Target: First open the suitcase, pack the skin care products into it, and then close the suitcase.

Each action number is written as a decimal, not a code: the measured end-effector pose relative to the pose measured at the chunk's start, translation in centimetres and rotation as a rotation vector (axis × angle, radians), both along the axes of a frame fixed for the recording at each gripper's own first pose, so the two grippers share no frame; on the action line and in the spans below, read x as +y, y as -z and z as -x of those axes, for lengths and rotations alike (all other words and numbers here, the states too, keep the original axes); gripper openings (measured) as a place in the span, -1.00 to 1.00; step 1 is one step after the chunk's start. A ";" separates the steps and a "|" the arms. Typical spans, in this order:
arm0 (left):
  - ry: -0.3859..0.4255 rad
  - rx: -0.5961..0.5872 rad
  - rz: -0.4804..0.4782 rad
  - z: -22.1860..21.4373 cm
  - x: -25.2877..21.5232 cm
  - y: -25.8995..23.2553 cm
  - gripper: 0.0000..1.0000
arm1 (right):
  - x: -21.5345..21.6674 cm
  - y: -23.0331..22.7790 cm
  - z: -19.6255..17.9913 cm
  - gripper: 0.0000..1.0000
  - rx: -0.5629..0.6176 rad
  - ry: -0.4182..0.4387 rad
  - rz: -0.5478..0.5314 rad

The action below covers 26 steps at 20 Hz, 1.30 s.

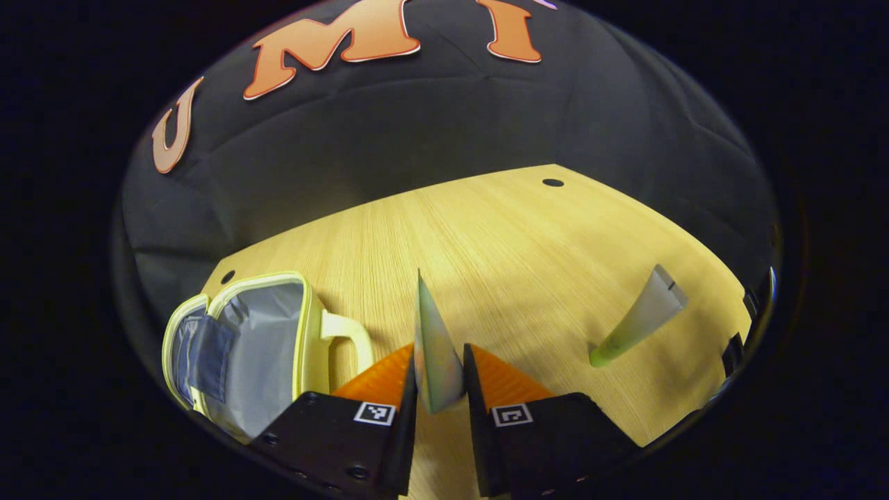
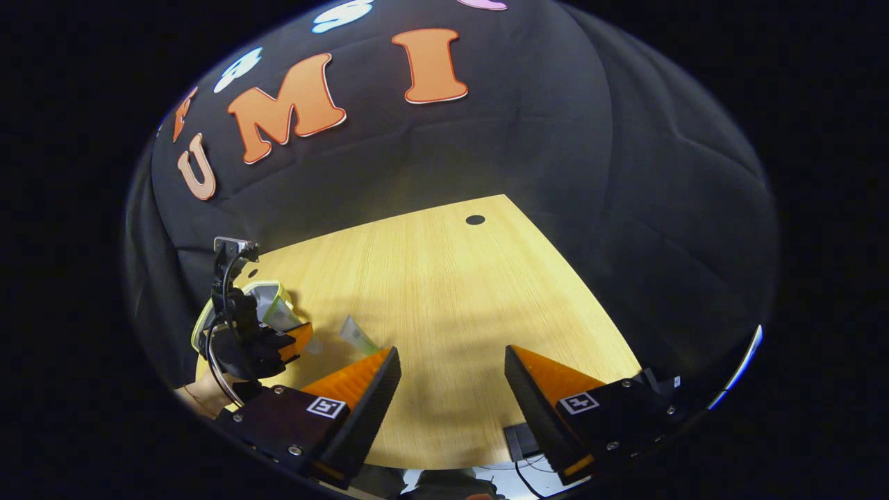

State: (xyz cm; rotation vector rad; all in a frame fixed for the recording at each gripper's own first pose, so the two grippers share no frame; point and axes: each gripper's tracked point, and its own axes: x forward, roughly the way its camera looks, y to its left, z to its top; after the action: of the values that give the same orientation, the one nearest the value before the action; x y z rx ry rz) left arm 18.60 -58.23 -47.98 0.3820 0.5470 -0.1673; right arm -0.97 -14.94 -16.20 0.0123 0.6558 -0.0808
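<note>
Left claw [image 1: 439, 375] pinching a tube [image 1: 434, 354] beside the open suitcase [image 1: 243, 347]; right claw [image 2: 451, 378] spread, empty; packing under way, next likely needs swinging over the suitcase, releasing

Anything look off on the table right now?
Nothing stands out. The suitcase lies open, the left tool holds one tube upright, and a second tube lies intact on the table. No spill or damage visible.
</note>
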 end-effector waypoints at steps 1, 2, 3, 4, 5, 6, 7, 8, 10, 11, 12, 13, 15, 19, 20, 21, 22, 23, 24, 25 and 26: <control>-0.013 0.023 0.016 0.1 0.0 0.4 -0.43 | 0.1 0.1 -0.1 0.92 0.000 -0.003 0.006; 0.001 0.053 0.046 0.7 -0.3 0.4 -0.40 | 0.3 0.1 -0.3 0.92 -0.001 -0.008 0.010; 0.004 0.078 0.079 1.2 -0.6 0.5 -0.40 | 0.5 0.0 -0.4 0.92 -0.006 -0.012 0.010; 0.004 0.093 0.099 1.8 -0.7 0.2 -0.40 | 0.9 -0.2 -0.7 0.92 -0.014 -0.016 0.004; 0.003 0.104 0.102 2.5 -0.5 -0.4 -0.39 | 1.3 -0.5 -1.0 0.92 -0.026 -0.022 -0.004; 0.002 0.111 0.102 3.1 -0.2 -1.2 -0.40 | 1.9 -0.8 -1.5 0.92 -0.039 -0.029 -0.011; 0.005 0.120 0.107 3.9 -0.1 -2.1 -0.40 | 2.7 -0.9 -2.0 0.92 -0.051 -0.040 -0.019; 0.005 0.128 0.121 4.8 0.2 -2.9 -0.37 | 3.5 -1.0 -2.6 0.92 -0.063 -0.057 -0.023; -0.009 0.139 0.166 6.4 0.8 -5.2 -0.40 | 5.5 -1.3 -3.9 0.91 -0.093 -0.104 -0.017; -0.024 0.142 0.190 7.1 1.4 -6.4 -0.43 | 6.4 -0.8 -4.4 0.91 -0.097 -0.133 -0.005; -0.043 0.145 0.212 8.0 2.1 -7.4 -0.40 | 7.4 -0.3 -4.9 0.92 -0.095 -0.159 0.005; -0.062 0.143 0.228 8.7 3.0 -8.6 -0.41 | 8.5 0.4 -5.3 0.92 -0.091 -0.189 0.008; -0.099 0.126 0.231 9.9 5.5 -10.5 -0.40 | 10.4 2.2 -5.8 0.92 -0.064 -0.241 0.014; -0.173 0.101 0.235 12.2 10.1 -12.2 -0.40 | 12.9 6.4 -7.1 0.92 0.016 -0.318 0.029; -0.198 0.110 0.243 13.0 11.2 -11.9 -0.41 | 13.0 7.4 -7.5 0.92 0.037 -0.326 0.035; -0.217 0.114 0.249 13.3 12.1 -11.9 -0.41 | 13.0 8.4 -7.7 0.92 0.061 -0.325 0.034; -0.234 0.112 0.251 13.7 12.9 -11.9 -0.41 | 12.9 9.5 -7.9 0.87 0.090 -0.318 0.027; -0.248 0.113 0.252 14.0 13.6 -12.0 -0.40 | 12.9 10.9 -8.0 0.85 0.119 -0.312 0.020; -0.263 0.114 0.254 14.2 14.3 -11.7 -0.40 | 13.0 12.0 -8.1 0.80 0.147 -0.308 0.017; -0.274 0.117 0.255 14.4 14.9 -11.6 -0.40 | 13.0 12.7 -8.3 0.77 0.169 -0.305 0.017; -0.283 0.119 0.253 14.5 15.4 -11.5 -0.40 | 13.0 13.3 -8.5 0.69 0.182 -0.301 0.021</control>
State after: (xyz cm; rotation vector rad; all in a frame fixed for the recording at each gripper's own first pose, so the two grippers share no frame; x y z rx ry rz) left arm 4.12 -42.83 -36.50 0.0460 0.6820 0.0147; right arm 7.50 -1.95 -29.48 -0.1151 0.8322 0.2035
